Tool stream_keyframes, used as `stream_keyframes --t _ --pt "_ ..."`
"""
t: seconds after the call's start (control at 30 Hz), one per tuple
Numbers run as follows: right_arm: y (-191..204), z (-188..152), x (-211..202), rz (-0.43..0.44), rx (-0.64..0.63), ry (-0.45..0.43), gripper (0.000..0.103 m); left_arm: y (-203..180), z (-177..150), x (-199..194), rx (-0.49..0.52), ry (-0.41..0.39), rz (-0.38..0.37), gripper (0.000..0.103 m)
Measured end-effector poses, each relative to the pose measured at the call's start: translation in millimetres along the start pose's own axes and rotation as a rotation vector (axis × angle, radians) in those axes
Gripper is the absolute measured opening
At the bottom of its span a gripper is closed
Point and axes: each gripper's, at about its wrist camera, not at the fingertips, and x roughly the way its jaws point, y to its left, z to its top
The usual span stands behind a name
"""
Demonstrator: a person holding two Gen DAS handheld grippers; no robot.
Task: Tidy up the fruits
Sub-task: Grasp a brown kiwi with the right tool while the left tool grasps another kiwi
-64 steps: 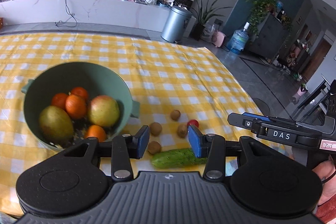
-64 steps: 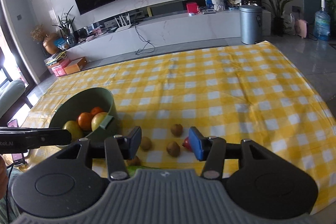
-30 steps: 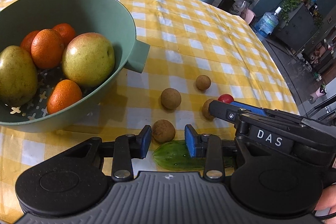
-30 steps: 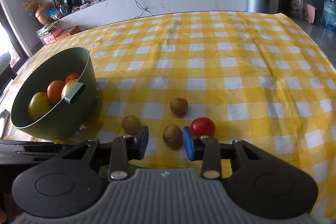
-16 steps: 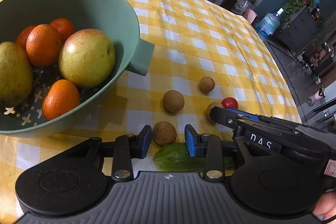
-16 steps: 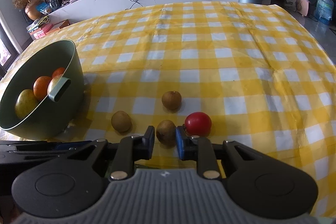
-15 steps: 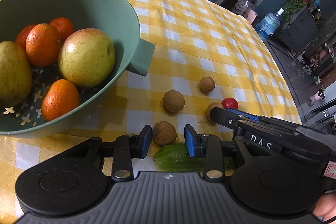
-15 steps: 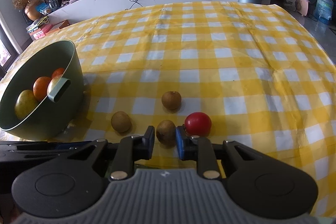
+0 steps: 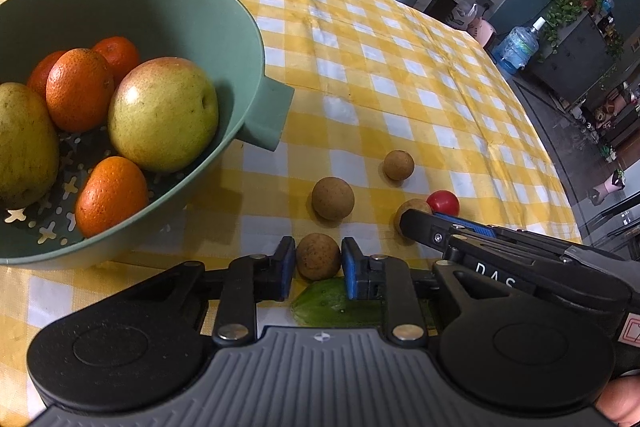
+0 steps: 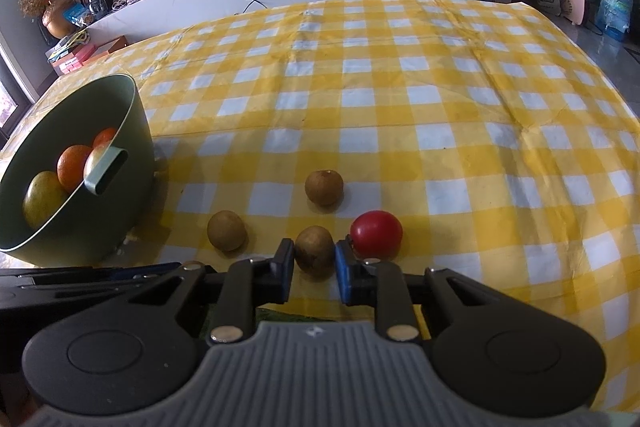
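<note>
left brown fruit (image 9: 318,256): round, between left jaws
right brown fruit (image 10: 314,252): round, between right jaws

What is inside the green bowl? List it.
In the green bowl lie four oranges, one mostly hidden behind another, an apple and a yellow-green pear, on a perforated bottom. Anything under the fruit or at the bowl's cropped left side cannot be seen.

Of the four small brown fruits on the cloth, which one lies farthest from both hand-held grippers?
The brown fruit farthest back, alone behind the others. Two are clamped, and the fourth lies nearer, toward the green bowl.
</note>
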Motion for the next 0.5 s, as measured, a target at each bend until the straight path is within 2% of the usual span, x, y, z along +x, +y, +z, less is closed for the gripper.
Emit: stream_keyframes --t 0.33,0.5 --pt "2.1 -2.1 -9.7 -0.001 -0.013 -0.042 0.018 -7.7 -1.9 -24.1 0.038 -0.061 0.016 0.027" --pt "7.0 -4.6 -20.8 0.007 -0.045 -0.093 0.018 -11.3 -0.9 -43.8 0.049 -0.1 0.01 0.027"
